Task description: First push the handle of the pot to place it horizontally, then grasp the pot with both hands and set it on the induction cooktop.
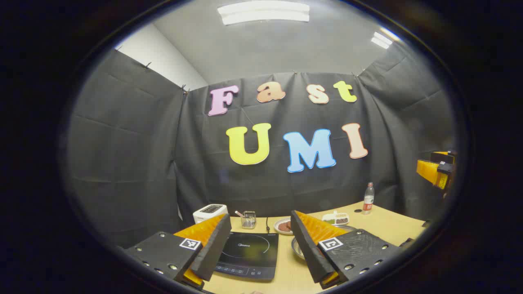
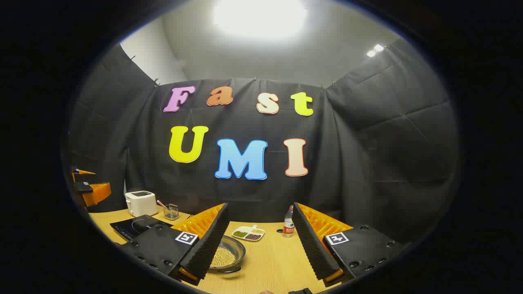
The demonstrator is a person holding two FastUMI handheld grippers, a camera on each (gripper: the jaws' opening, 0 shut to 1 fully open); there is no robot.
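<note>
— Where is the pot?
— The shallow metal pot (image 2: 226, 255) holding yellow grains sits on the light wooden table (image 2: 273, 261), right of the black glass induction cooktop (image 1: 249, 255), not on it.
— And the claws?
— The left claw (image 1: 257, 249) and right claw (image 2: 259, 245) both hang spread wide above the table, gripping nothing.

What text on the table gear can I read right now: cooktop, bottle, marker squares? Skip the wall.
No text reads clearly.
Induction cooktop: a small brand mark near its ring, too small and faint to read.
Cooktop control strip: tiny symbols, too small to read.
Bottle: a red label, too small to read.
Square markers: black-and-white patterns, no letters or numbers.
</note>
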